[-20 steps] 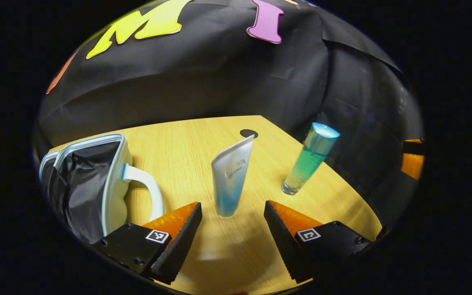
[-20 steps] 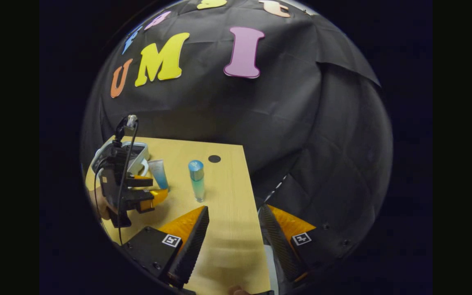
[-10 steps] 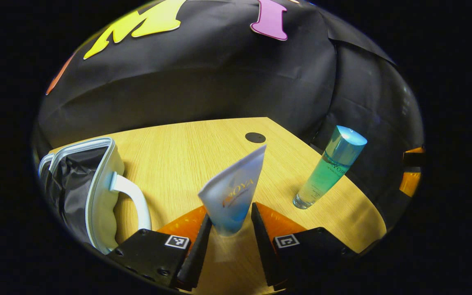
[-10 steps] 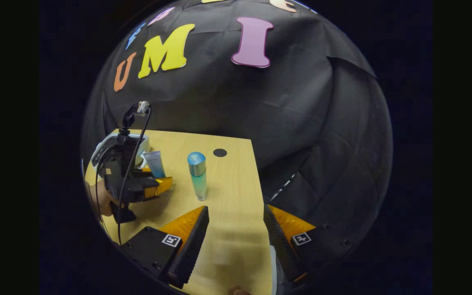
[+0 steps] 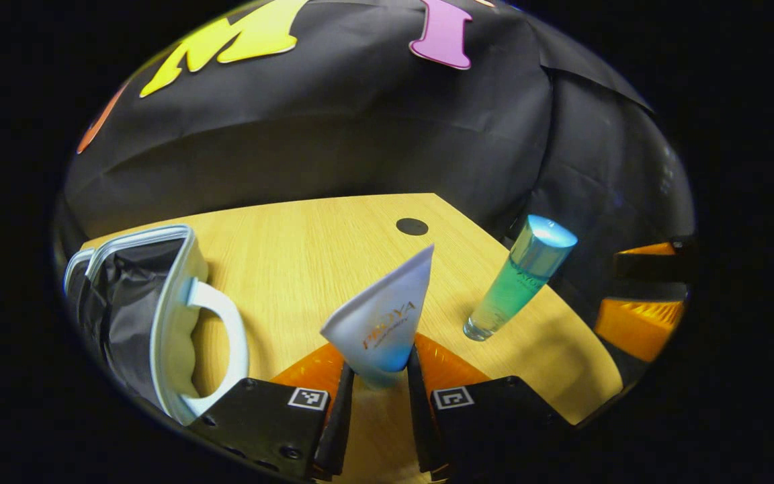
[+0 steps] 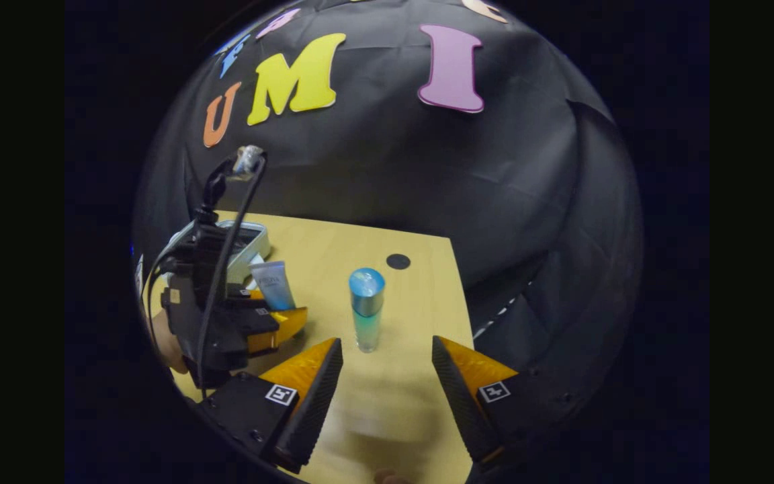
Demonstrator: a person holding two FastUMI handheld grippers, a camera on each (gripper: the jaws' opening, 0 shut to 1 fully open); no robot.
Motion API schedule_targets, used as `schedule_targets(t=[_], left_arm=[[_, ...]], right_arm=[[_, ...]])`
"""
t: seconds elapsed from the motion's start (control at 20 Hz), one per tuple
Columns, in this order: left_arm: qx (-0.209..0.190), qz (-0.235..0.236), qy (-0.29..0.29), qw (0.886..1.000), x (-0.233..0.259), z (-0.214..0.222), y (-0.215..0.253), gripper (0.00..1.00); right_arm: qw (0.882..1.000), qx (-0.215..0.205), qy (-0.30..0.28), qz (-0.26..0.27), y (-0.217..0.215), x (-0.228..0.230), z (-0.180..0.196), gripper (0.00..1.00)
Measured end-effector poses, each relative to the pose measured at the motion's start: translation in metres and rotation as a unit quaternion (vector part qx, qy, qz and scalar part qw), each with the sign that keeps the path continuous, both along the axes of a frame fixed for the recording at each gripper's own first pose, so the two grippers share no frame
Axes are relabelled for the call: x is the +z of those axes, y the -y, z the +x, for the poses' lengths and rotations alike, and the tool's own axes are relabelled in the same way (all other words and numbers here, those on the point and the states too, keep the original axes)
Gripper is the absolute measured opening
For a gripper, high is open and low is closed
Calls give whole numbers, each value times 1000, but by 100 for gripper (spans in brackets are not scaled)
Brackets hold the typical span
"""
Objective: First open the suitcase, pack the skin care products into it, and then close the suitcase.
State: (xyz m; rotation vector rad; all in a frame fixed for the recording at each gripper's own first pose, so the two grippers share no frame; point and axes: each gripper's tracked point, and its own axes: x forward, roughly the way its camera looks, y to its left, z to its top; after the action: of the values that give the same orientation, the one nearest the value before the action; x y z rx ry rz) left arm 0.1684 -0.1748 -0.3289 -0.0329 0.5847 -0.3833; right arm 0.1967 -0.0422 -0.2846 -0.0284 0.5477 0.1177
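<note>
in the left gripper view the left hand-held gripper [image 5: 379, 376] pinches the blue-and-white tube [image 5: 381, 316] at lower centre, both fingers pressed on its base. the open suitcase [image 5: 152, 316] sits at the left of the frame on the wooden surface [image 5: 306, 249]. the green bottle [image 5: 518, 275] stands upright at right. in the right gripper view the right hand-held gripper [image 6: 387, 376] is spread wide, the bottle just beyond its fingers.

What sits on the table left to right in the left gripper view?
Open suitcase with its white handle → tube pinched between the left gripper jaws → green bottle standing alone → orange finger of the right gripper at the edge.
</note>
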Motion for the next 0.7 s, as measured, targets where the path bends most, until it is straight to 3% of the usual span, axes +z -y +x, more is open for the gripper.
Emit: schedule_targets(t=[0.15,0.5,0.6,0.65,0.7], left_arm=[[16,-14,9,1000,31,-28,-22,42],[64,36,24,997,71,-80,-101,42],[84,53,14,995,70,-92,-128,42],[96,58,5,994,67,-97,-142,42],[107,60,-3,992,65,-101,-155,42]], right_arm=[[1000,1,5,-3,-14,-8,21,79],[999,-36,5,32,-30,-38,65,80],[999,-48,0,26,-27,-48,73,71],[998,-49,-1,30,-28,-50,77,58],[998,-52,0,33,-29,-50,80,54]])
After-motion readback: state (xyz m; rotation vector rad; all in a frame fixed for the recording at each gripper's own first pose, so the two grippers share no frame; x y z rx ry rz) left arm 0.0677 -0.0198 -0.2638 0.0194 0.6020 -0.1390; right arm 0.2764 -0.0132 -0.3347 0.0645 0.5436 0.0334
